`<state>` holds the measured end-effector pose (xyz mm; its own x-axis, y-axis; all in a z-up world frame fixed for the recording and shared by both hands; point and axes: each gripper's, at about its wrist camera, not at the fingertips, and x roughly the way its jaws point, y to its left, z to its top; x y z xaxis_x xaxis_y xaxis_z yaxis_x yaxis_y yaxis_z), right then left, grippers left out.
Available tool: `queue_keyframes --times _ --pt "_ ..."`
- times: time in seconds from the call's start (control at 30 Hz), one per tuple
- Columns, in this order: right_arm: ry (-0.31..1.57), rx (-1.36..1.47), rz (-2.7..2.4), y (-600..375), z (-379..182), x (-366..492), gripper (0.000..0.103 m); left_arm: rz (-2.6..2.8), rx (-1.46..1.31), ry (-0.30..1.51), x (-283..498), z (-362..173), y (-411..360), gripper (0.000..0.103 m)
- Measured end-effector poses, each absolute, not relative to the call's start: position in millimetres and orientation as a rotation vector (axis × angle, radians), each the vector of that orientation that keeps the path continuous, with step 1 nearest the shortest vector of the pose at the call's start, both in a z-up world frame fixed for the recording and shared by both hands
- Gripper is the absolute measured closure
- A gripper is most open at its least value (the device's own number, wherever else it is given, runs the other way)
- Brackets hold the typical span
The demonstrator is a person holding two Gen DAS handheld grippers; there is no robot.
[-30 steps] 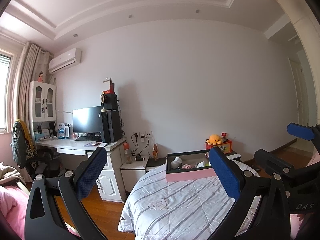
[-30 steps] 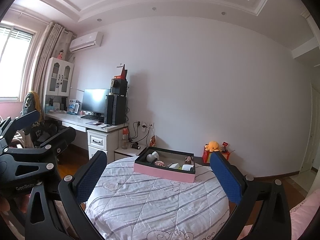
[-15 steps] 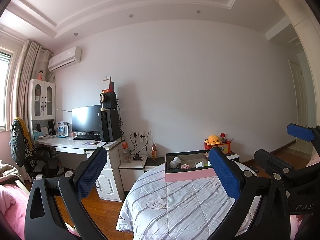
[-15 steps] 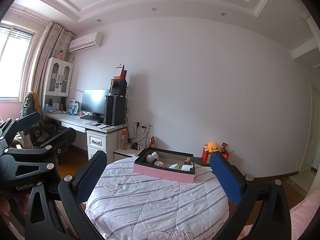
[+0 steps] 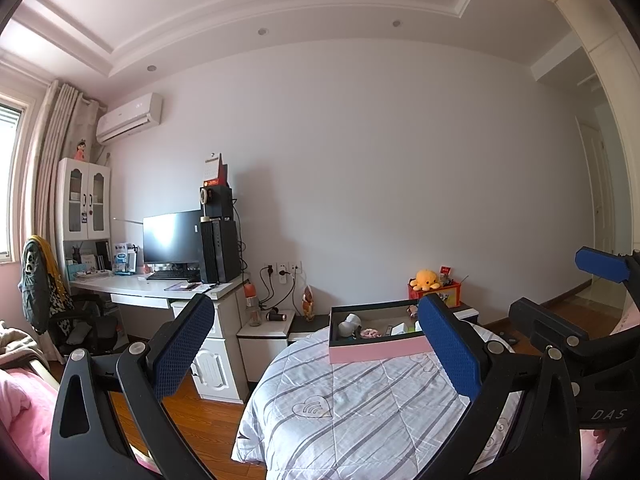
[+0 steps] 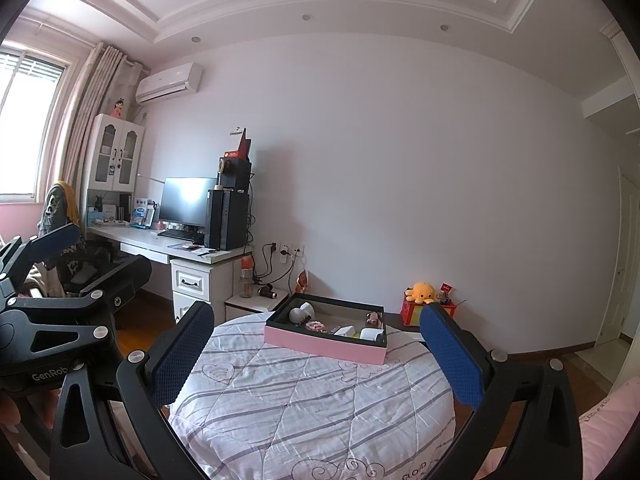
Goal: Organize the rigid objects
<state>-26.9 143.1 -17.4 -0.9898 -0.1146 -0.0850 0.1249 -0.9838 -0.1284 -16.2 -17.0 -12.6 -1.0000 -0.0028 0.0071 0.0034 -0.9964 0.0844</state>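
Observation:
A shallow pink box (image 6: 324, 345) with a dark rim sits at the far side of a round table under a striped quilt (image 6: 304, 400). Inside it lie several small items, among them a grey rounded object (image 6: 298, 314) and white pieces (image 6: 370, 334). The same pink box (image 5: 376, 350) shows in the left wrist view. My left gripper (image 5: 316, 348) is open and empty, well short of the box. My right gripper (image 6: 316, 348) is also open and empty, held above the near side of the table. The right gripper (image 5: 600, 300) shows at the right edge, and the left gripper (image 6: 44, 280) at the left.
A white desk (image 6: 160, 244) with monitor and computer tower stands at the left wall, with a chair (image 5: 80, 320) before it. A low nightstand (image 5: 264, 330) and a red box with a yellow plush (image 6: 420, 294) stand behind the table. Pink bedding (image 6: 608, 428) lies at the right.
Both views have shifted slightly: the table and pink box sit a little lower and nearer the middle of each frame. Both grippers stay open and empty.

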Motion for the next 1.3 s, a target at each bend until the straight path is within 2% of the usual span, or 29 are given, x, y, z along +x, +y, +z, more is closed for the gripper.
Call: queue_keyframes --times 0.73,1.3 --pt "0.200 0.196 -3.051 150 -21 -29 0.000 -3.194 0.104 -0.130 -31 -23 -12 0.000" --pt "0.192 0.195 -3.060 155 -20 -27 0.000 -3.204 0.090 -0.134 -31 -21 -9 0.000"
